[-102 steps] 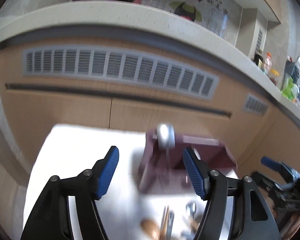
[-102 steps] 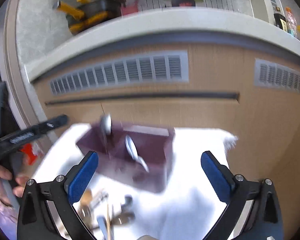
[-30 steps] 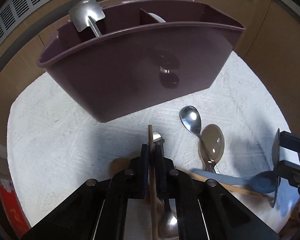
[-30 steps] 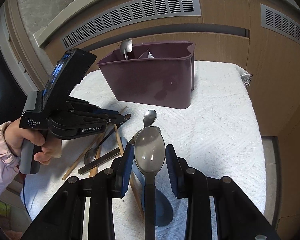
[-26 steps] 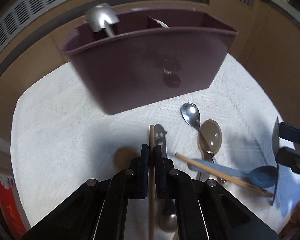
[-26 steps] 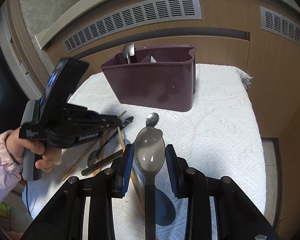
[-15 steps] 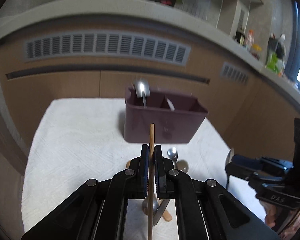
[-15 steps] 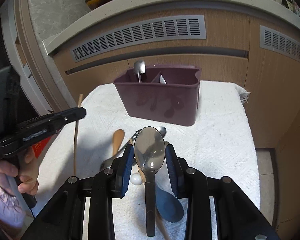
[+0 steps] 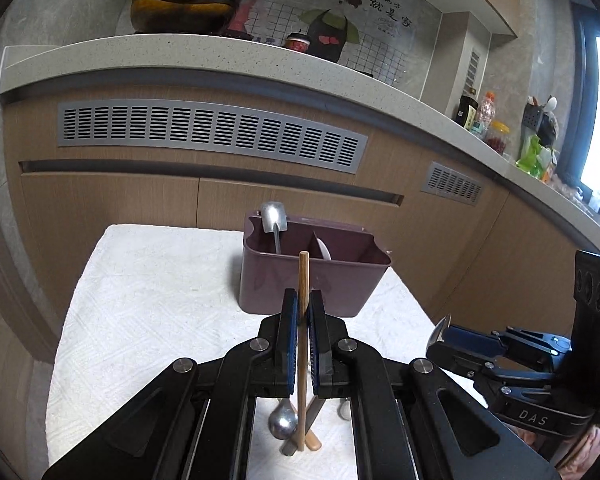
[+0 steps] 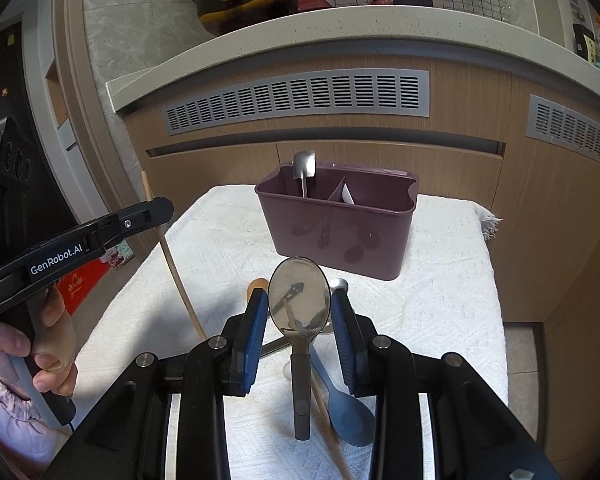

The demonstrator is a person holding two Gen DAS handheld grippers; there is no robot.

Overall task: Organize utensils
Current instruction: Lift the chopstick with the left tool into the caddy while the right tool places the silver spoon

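A purple utensil caddy (image 9: 300,288) (image 10: 336,232) with a divider stands on the white towel (image 9: 148,300) (image 10: 440,300); a metal spoon (image 9: 274,220) (image 10: 304,170) and a white utensil (image 10: 347,194) stand in it. My left gripper (image 9: 303,304) is shut on a wooden chopstick (image 9: 302,276), held upright above the towel; it also shows in the right wrist view (image 10: 168,240). My right gripper (image 10: 299,304) is shut on a large metal spoon (image 10: 299,300), bowl up, in front of the caddy.
Loose utensils lie on the towel below the grippers: a blue spoon (image 10: 346,408), a wooden spoon (image 10: 257,285), another chopstick (image 10: 328,420) and metal spoons (image 9: 283,426). Wooden cabinets with vents (image 9: 208,132) and a stone counter (image 10: 340,28) rise behind.
Both grippers have lifted off the towel and pulled back from the caddy, the left with the chopstick, the right with the metal spoon. At first both were open and empty.
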